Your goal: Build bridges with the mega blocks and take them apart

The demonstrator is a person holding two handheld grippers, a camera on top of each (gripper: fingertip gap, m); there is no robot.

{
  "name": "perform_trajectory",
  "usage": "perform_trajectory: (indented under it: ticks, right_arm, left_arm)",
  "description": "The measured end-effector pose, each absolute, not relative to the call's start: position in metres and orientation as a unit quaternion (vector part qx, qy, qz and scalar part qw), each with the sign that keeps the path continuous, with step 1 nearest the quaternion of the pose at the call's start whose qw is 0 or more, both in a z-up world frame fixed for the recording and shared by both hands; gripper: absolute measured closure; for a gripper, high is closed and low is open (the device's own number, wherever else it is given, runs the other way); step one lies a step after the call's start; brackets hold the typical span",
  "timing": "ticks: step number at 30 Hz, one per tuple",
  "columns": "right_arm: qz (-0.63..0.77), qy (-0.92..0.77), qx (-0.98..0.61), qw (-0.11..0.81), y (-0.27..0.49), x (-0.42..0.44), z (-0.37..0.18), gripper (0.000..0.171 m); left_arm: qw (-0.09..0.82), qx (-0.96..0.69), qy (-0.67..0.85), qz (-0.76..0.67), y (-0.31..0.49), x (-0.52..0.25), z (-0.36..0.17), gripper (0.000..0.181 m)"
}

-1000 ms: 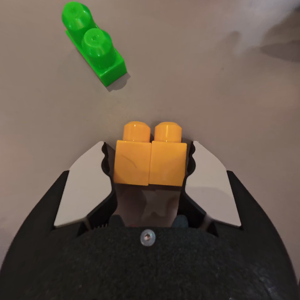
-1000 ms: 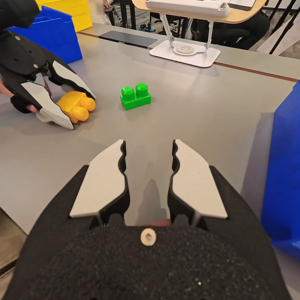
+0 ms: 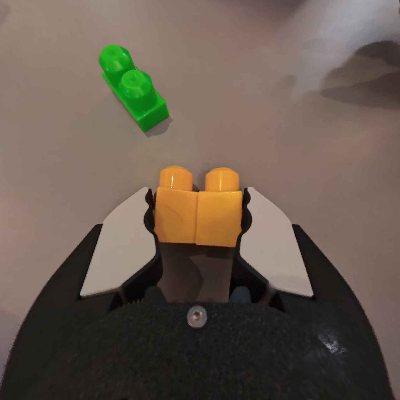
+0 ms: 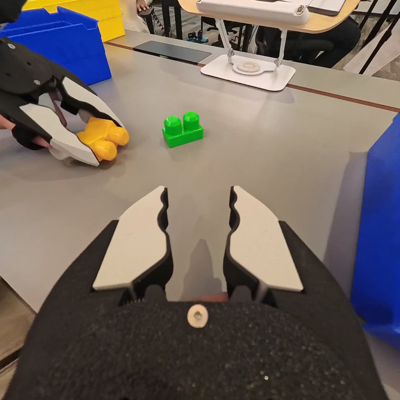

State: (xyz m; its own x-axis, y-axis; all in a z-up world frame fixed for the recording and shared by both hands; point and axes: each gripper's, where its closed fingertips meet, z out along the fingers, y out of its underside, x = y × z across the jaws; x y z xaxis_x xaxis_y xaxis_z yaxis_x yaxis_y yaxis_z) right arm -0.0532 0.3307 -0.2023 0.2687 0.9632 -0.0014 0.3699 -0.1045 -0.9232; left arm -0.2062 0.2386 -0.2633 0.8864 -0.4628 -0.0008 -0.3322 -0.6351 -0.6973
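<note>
Meanwhile the left gripper [image 3: 198, 213] is pinching the orange block [image 3: 197, 218] between its fingers, studs pointing forward, low over the grey bench [image 4: 249, 155]. The green block [image 4: 183, 132] is sitting upright mid-bench, apart from both. The right gripper [image 4: 198, 204] is hovering with fingers spread, gripping nothing

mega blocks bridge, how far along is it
Nothing looks built yet: the green block stands alone, studs up, on the grey table, with no block joined to it. In hand: the left tongs are shut on the yellow block, studs pointing forward. The right tongs are open and empty. Left: a bridge to assemble, then take apart.
</note>
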Motion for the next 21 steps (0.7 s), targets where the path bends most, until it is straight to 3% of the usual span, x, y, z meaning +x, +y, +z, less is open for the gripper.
perform_trajectory:
  ticks: [13, 21]
  right_arm:
    - [0.336, -0.503, -0.662, 0.443, 0.330, -0.053, -0.201, 0.117]
    - [0.336, -0.503, -0.663, 0.441, 0.331, -0.053, -0.203, 0.117]
  left_arm:
    - [0.352, -0.904, 0.227, -0.089, 0.238, -0.206, -0.273, 0.096]
    - [0.427, -0.879, 0.210, -0.035, 0.210, -0.206, -0.226, 0.096]
